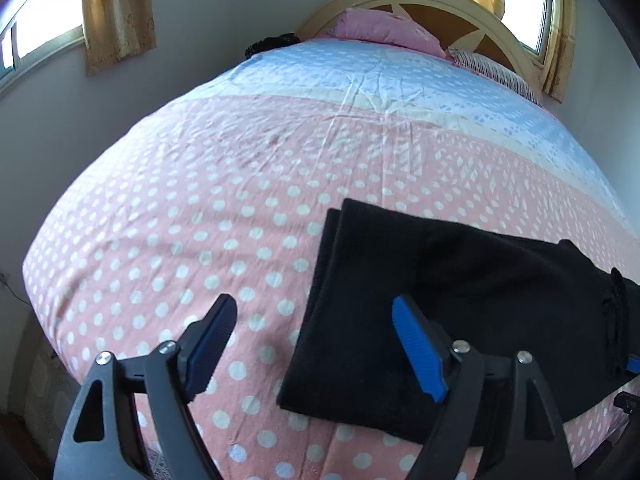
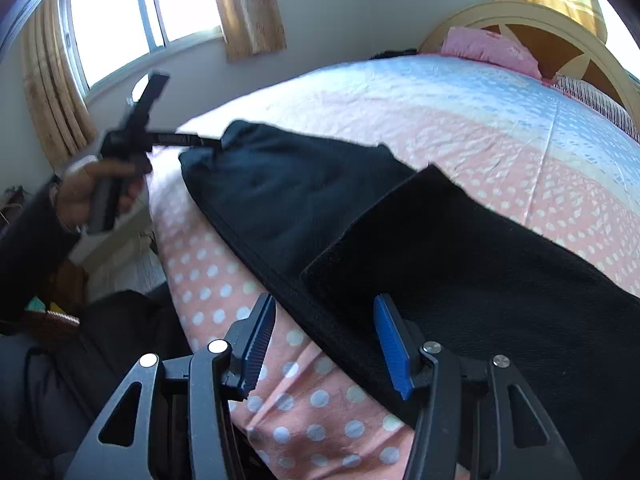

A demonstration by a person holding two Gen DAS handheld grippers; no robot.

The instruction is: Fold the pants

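Right now the black pants [image 1: 460, 312] lie folded on the bed [image 1: 248, 184], near the edge of the bed closest to the cameras. The bed has a pink sheet with white dots, and it turns light blue farther from the pants, toward the pink pillow [image 1: 384, 32] and the curved headboard [image 1: 440, 4].

The left gripper [image 1: 314, 322] hangs over the left end of the pants. Its jaws are spread wide and hold nothing. One blue finger [image 1: 418, 348] is above the black cloth, and the other one is above the dotted sheet just beside the pants.

The right gripper [image 2: 326, 330] is over the near edge of the pants [image 2: 400, 248]. Its jaws are wide too, with nothing between them. One finger sits above the sheet and one above the cloth.

In the right wrist view, a hand [image 2: 86, 190] holds the other gripper's handle past the far end of the pants. It looks blurry.

Yellow curtains [image 1: 118, 12] hang by the windows [image 1: 44, 20] behind the bed.
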